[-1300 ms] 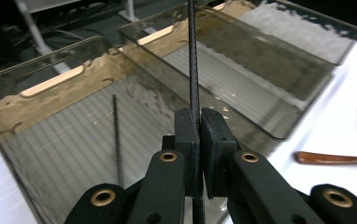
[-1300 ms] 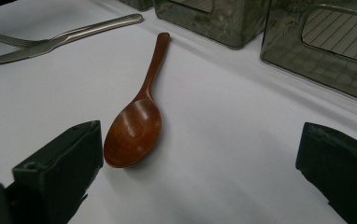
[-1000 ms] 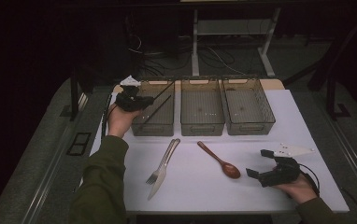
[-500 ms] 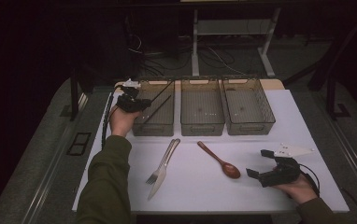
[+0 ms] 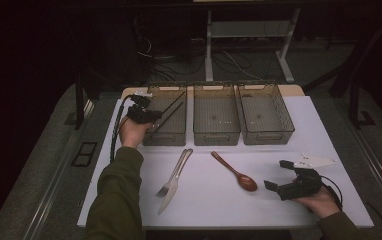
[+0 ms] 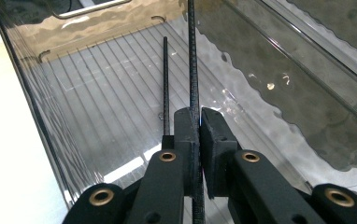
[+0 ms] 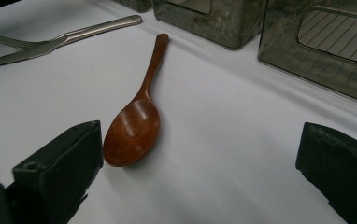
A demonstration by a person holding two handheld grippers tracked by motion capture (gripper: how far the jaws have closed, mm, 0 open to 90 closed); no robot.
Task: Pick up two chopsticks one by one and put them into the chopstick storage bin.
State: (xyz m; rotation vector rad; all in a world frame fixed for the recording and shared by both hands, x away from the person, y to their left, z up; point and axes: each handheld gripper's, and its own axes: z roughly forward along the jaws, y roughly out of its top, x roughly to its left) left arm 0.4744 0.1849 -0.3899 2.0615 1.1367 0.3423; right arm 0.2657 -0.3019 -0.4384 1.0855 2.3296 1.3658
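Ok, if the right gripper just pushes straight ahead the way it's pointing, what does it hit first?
Most likely the wooden spoon: its bowl lies on the white table just ahead of the open right gripper, close by one jaw. Depth is hard to judge.

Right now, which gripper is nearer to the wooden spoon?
Right. The right gripper rests open just beside the wooden spoon bowl; the left gripper is far off, at the left bin.

The chopstick (image 6: 193,60) pinched in the left tongs (image 6: 199,122) is black with a fine ribbed texture, like the second chopstick (image 6: 165,79) beside it. The bins (image 5: 215,114) are smoky grey, see-through plastic with thin pale stripes across the floor. The spoon (image 7: 137,119) is glossy reddish-brown wood, the fork (image 5: 174,171) and knife (image 5: 173,187) silver. The table (image 5: 209,205) is white. Both tongs are matte black, the left with brass-coloured rivets; the sleeve (image 5: 114,200) is olive green.
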